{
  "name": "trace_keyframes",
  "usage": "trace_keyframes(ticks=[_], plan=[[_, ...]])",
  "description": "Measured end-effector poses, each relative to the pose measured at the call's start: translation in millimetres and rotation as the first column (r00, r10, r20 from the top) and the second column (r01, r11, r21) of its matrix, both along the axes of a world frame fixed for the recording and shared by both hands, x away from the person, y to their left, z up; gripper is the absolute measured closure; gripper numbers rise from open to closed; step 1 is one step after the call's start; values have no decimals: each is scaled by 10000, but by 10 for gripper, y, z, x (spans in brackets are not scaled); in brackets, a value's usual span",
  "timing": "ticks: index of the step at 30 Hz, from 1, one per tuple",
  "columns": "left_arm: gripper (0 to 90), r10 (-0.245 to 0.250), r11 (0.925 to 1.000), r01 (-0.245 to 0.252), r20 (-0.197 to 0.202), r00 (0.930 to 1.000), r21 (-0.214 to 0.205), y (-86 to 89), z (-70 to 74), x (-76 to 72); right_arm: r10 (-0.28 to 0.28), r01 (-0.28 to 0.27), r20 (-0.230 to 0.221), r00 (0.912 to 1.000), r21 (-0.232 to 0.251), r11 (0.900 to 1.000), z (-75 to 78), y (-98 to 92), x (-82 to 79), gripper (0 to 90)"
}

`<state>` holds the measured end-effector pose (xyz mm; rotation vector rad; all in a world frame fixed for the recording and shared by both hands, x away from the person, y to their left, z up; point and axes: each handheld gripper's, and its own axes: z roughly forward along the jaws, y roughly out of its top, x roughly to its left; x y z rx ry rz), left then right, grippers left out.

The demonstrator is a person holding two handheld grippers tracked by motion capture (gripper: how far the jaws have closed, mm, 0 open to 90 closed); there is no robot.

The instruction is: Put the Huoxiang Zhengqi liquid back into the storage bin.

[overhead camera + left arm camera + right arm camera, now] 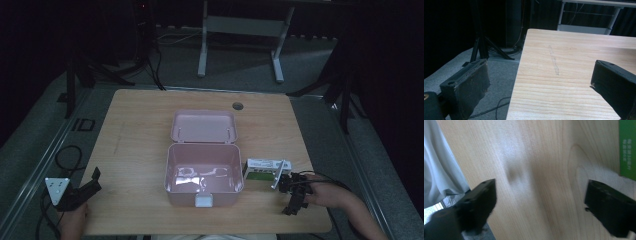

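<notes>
The right claw [294,196] stands wide with nothing between its jaws; in the right gripper view bare wood shows between the two black pads, and the green edge of the small carton [627,148] sits at the upper right, apart from the nearer jaw. From the high view that green-and-white carton [261,170] lies on its side on the worktop [135,145], just right of the pink lunch box [203,179]. The claw is just right of the carton. A pale stick leans across the carton's right end; it may be part of the gripper, though the dim picture does not settle that.

The box stands open near the front edge, its lid [203,126] tipped back, its inside seemingly bare. That fits packing: the carton waits beside the opening, within a short carry.

The right hand [325,194] lies low near the worktop's front right corner, forearm coming in from the bottom right. The left claw [90,185] also stands wide and holds nothing, parked over the front left corner, looking along the worktop's left edge.
</notes>
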<state>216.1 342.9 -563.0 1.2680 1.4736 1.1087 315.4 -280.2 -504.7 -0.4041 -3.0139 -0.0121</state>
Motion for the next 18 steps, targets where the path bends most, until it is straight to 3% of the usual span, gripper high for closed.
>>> trace_keyframes(ticks=[9, 11, 14, 18], plan=[[21, 5, 10000, -5, -5, 10000, -3, 1, 0, 0, 573, -569, -176, 9982, 186, 9982, 80, 122, -81, 125], [21, -1, 10000, 1, 1, 10000, -4, 2, 0, -1, 1038, -1039, 115, 9945, 139, 9945, 133, 192, -129, 125], [21, 4, 10000, -4, 6, 10000, -10, 2, 0, 0, 1152, -1153, 142, 9932, 94, 9933, 147, 210, -139, 125], [21, -2, 10000, 2, 0, 10000, -8, 2, 0, 0, 1506, -1511, 182, 9884, 274, 9881, 282, 335, -143, 127]])
